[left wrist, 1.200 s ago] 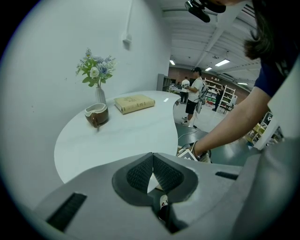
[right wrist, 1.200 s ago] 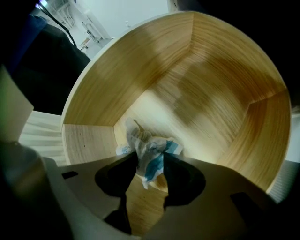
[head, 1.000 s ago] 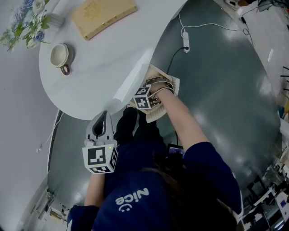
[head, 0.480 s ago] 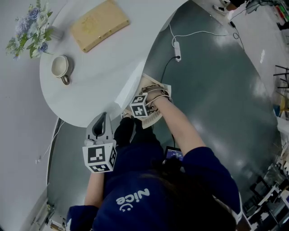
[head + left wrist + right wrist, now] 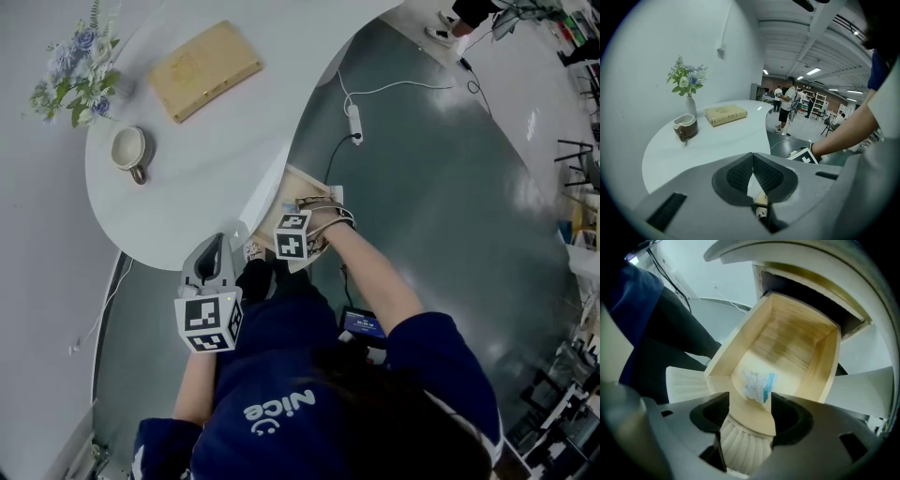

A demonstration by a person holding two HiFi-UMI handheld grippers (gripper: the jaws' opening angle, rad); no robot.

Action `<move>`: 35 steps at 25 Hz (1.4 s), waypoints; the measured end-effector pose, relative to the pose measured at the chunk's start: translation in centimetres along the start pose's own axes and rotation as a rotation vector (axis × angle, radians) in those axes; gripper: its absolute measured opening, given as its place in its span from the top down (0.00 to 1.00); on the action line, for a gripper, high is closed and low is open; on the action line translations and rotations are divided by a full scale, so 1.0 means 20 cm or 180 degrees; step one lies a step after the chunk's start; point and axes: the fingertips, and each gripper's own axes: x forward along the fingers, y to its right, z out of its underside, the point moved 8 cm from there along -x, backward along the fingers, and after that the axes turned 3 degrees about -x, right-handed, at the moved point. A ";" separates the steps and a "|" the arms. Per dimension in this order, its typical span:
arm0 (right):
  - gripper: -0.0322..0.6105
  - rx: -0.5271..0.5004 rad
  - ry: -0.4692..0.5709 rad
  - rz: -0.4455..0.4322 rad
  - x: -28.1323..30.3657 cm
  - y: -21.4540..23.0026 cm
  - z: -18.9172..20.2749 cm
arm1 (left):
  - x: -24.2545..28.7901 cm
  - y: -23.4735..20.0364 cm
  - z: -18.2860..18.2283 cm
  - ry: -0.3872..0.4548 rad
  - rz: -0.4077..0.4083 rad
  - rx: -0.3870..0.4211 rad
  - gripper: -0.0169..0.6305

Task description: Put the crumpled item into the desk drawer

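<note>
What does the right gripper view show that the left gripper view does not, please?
Only the right gripper view: the open drawer with the crumpled item lying in it, just beyond the spread fingers of the right gripper. Only the left gripper view: the flowers, mug and book, beyond the closed fingers of the left gripper. Both: the white desk.

One tan hardcover book [image 5: 204, 67], one brown-and-cream ceramic cup [image 5: 128, 150], one blue-and-white flower bunch [image 5: 73, 80], one pale wooden drawer [image 5: 797, 341], one crumpled white-and-blue item [image 5: 757, 384].
</note>
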 end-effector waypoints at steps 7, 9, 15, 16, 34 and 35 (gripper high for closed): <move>0.50 0.0478 0.0328 0.0258 -0.17 -0.06 0.00 | 0.00 0.00 -0.02 0.0099 0.0090 0.0018 0.97; 0.51 0.0664 0.0451 0.0334 -0.22 -0.06 0.00 | -0.01 0.00 -0.02 0.0127 0.0113 0.0023 0.97; 0.52 0.1197 0.0788 0.0489 -0.40 -0.12 0.04 | -0.04 0.02 -0.02 0.0168 0.0210 0.0080 0.97; 0.52 0.1266 0.0847 0.0526 -0.43 -0.14 0.04 | -0.04 0.02 -0.02 0.0173 0.0237 0.0091 0.97; 0.55 0.2853 0.2187 0.1393 -1.04 -0.37 0.03 | -0.11 0.07 -0.13 0.0206 0.0849 0.0393 0.97; 0.56 0.2905 0.2224 0.1489 -1.07 -0.39 0.04 | -0.12 0.08 -0.13 0.0201 0.0888 0.0403 0.97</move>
